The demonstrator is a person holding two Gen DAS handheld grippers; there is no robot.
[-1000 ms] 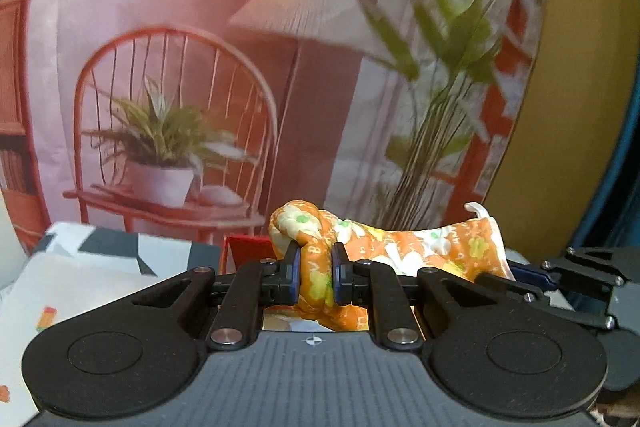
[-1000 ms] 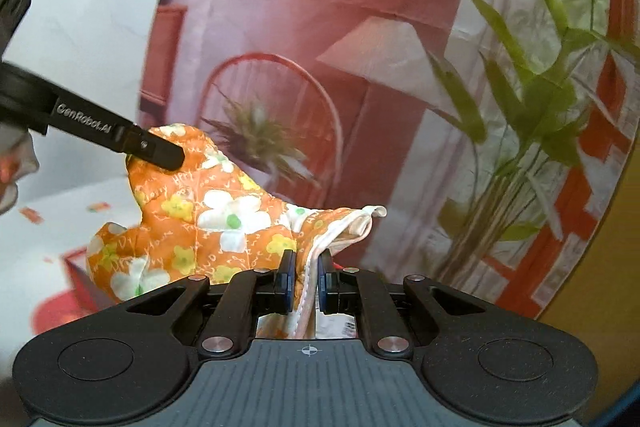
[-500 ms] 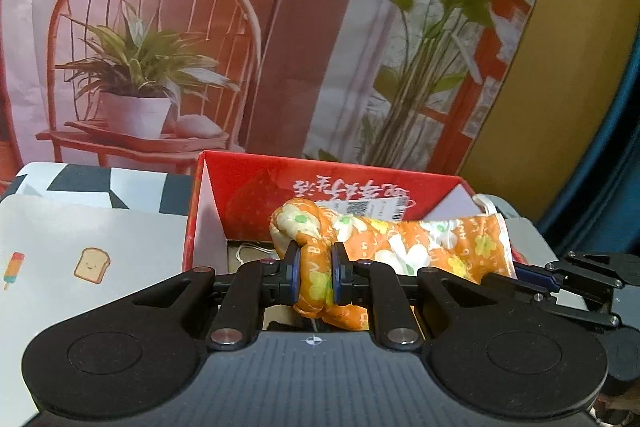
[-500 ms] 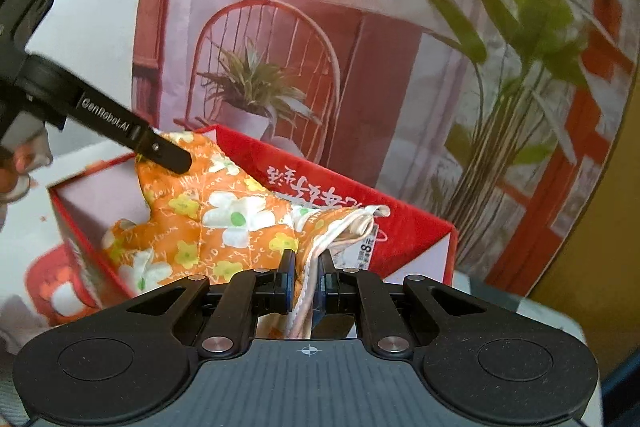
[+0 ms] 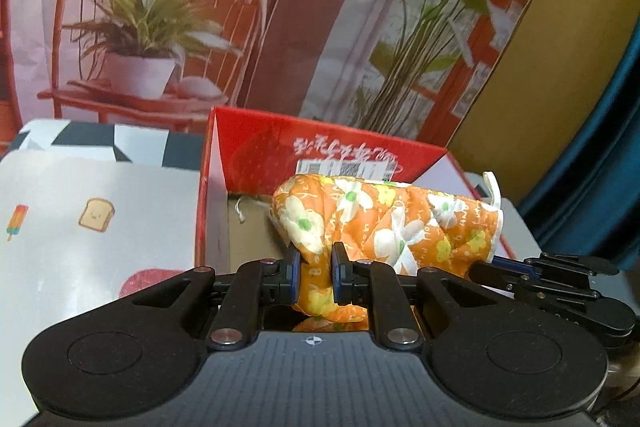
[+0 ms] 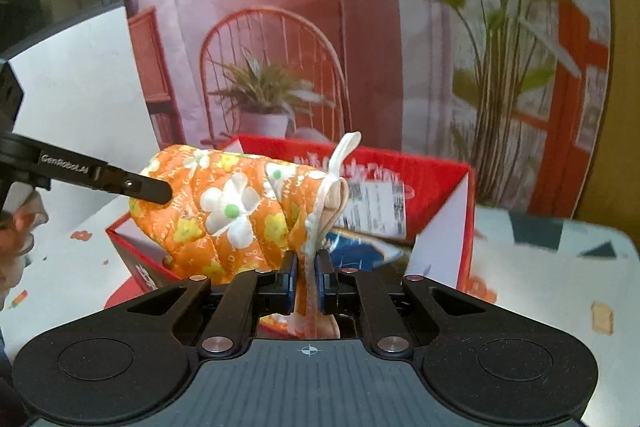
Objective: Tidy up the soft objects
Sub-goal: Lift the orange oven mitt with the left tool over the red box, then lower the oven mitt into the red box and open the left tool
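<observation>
Nearest the left wrist camera, the left gripper point(image 5: 313, 273) was clenched on the near end of an orange flowered oven mitt point(image 5: 384, 223), a thick fold of quilting squeezed between its pads. The right gripper point(image 6: 306, 277) was clamped on the mitt's cuff edge, by the white hanging loop point(image 6: 342, 151). Stretched between the two, the mitt hung over the open red box point(image 5: 256, 139), above its rim and seemingly not yet resting on the cardboard floor.

Doing this step well would likely mean lowering both ends together, keeping the mitt level so it settled flat inside the walls, then letting go only once the padding took its own weight. The loop might snag on the right rim, so it would be wise to tuck that end inward first.

The box stood on a pale cloth point(image 5: 80, 227) printed with toast and ice lollies. Beyond it hung a backdrop point(image 5: 160, 27) picturing a red chair, a potted plant and a lamp; farther right were a yellow wall and a blue curtain point(image 5: 600, 167).
</observation>
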